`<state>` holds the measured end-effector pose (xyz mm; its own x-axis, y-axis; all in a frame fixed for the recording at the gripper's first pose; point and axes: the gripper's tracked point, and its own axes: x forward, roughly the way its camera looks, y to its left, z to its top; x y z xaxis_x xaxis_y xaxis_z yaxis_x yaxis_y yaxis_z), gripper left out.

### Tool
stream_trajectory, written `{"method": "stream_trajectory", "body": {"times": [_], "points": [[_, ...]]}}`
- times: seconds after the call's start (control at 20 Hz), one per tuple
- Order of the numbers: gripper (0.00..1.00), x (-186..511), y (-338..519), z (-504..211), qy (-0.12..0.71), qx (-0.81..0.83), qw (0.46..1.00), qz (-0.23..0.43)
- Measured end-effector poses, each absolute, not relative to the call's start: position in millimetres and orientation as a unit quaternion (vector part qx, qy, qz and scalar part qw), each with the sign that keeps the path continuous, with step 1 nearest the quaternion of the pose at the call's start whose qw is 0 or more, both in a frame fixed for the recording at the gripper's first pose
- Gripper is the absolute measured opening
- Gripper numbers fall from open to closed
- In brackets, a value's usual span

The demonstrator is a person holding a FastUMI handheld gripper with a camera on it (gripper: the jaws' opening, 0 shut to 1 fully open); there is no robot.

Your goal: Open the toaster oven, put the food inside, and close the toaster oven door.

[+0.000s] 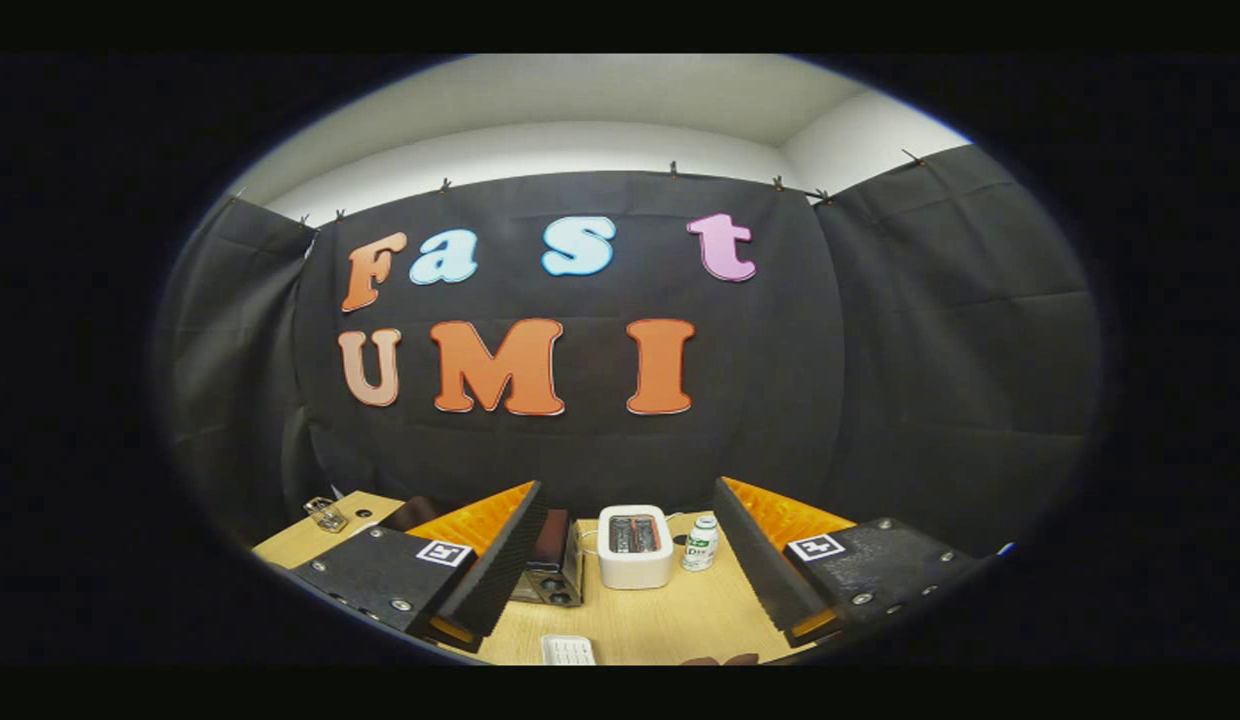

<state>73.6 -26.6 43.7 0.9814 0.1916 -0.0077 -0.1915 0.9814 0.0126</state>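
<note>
My gripper [628, 490] is held high above a wooden table [670, 620], its fingers spread wide apart and holding nothing. A small dark toaster oven [558, 565] with knobs on its front stands on the table, half hidden behind the left finger [500, 560]. Whether its door is open or closed cannot be made out from here. Close under the gripper, a sliver of something brown [722, 659] shows on the table; I cannot tell what it is.
A white slot toaster [635, 548] stands between the fingers, with a small white bottle [701, 543] just right of it. A white ribbed object [568, 650] lies near the table's front. A metal clip-like item [326, 514] sits at the far left corner. Black cloth walls close the booth.
</note>
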Motion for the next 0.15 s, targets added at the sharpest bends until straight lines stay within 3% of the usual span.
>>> {"method": "stream_trajectory", "body": {"times": [0.15], "points": [[0.99,73.4,-27.2,44.5,0.003,0.008,0.995,0.097]]}}
